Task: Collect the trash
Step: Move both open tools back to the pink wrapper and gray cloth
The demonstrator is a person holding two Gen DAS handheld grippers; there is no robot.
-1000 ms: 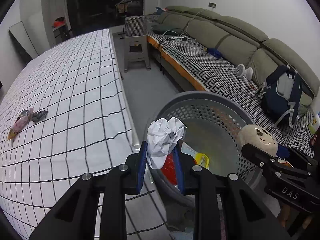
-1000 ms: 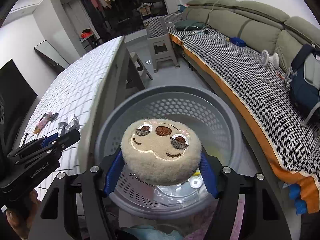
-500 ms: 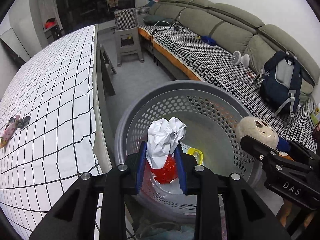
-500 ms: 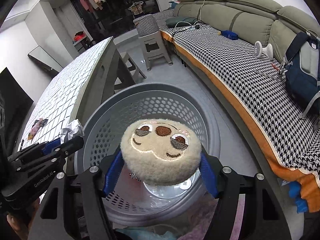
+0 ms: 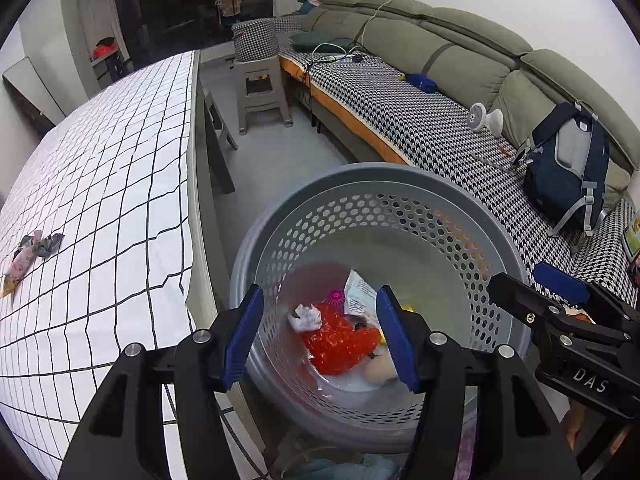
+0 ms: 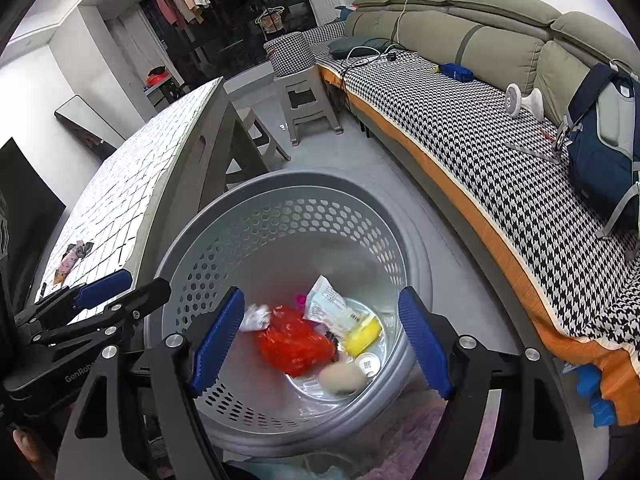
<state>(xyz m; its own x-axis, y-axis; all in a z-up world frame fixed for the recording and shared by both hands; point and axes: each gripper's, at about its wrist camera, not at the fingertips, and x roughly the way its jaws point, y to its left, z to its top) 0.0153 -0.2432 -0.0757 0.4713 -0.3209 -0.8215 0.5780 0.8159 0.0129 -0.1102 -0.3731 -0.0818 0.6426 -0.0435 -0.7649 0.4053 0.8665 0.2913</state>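
Note:
A grey perforated basket (image 5: 360, 169) (image 6: 304, 178) stands on the floor under both grippers. At its bottom lie a crumpled white paper (image 5: 305, 317) (image 6: 256, 317), a beige plush toy (image 5: 378, 370) (image 6: 343, 378), a red crinkled bag (image 5: 340, 340) (image 6: 296, 344), a white packet (image 6: 330, 306) and a yellow item (image 6: 362, 334). My left gripper (image 5: 319, 298) (image 6: 146, 280) hangs over the basket's near left side, jaws opening, nothing between them. My right gripper (image 6: 321, 300) (image 5: 518, 276) hangs over its near right side, jaws opening and empty too. Crumpled wrappers (image 5: 28, 256) (image 6: 74, 258) lie on the table.
The table with a white checked cloth (image 5: 100, 180) borders the basket on the left. A sofa with a houndstooth cover (image 5: 400, 112) runs along the right, bearing a navy backpack (image 5: 568, 168) and a small white fan (image 5: 484, 118). A grey stool (image 5: 260, 92) stands on the floor beyond.
Both grippers moved over the basket, then opened. The white paper fell from the left gripper and the plush toy from the right; both now lie in the basket.

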